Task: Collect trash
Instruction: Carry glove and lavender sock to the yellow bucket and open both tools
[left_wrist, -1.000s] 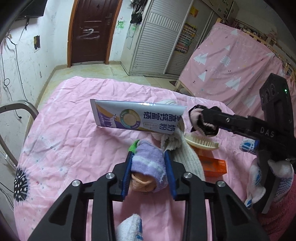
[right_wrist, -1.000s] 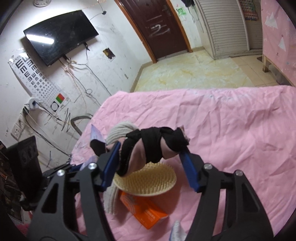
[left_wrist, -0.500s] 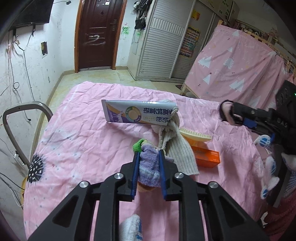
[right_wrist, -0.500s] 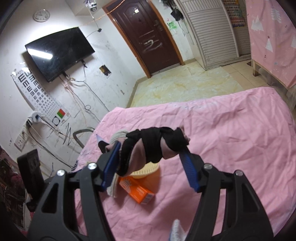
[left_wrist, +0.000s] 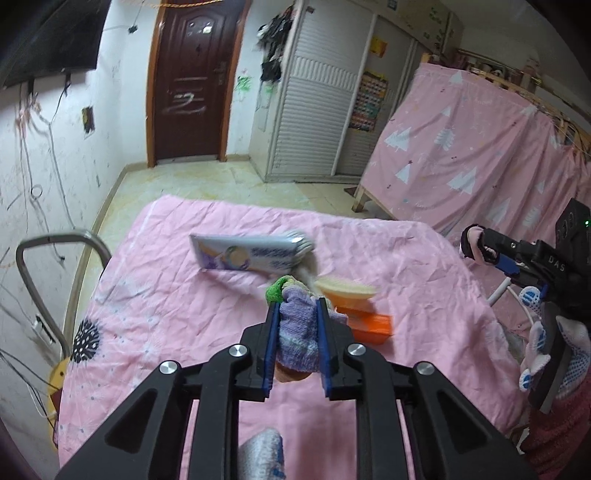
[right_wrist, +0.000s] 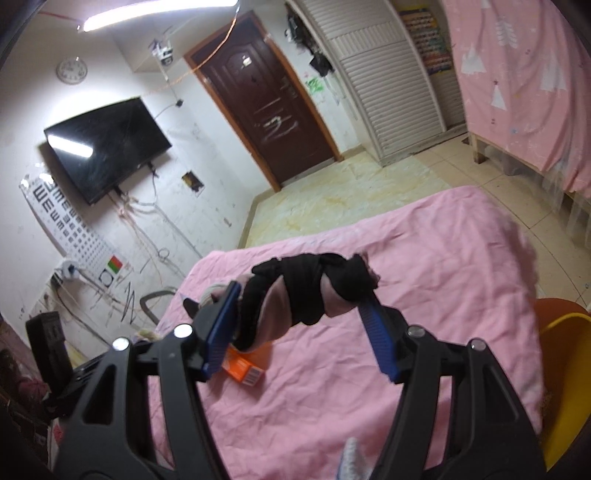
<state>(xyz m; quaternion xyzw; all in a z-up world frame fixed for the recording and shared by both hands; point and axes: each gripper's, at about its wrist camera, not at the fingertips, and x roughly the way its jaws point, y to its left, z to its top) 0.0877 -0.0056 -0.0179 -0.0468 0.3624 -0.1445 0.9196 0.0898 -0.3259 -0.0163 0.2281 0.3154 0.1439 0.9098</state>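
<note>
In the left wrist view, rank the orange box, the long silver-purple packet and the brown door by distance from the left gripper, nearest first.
1. Orange box: on the pink bedspread, just right of the left gripper, which is shut on a purple sock.
2. Packet: farther up the bed, slightly left.
3. Brown door: far wall, upper left.

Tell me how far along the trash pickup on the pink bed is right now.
Midway. Nothing visibly binned yet. In hand: the left gripper clamps a purple knit bundle, and the right gripper holds a black-and-pink bundle. Left on the pink bedsheet: the long box, brush and orange box. A yellow bin stands beside the bed.
</note>
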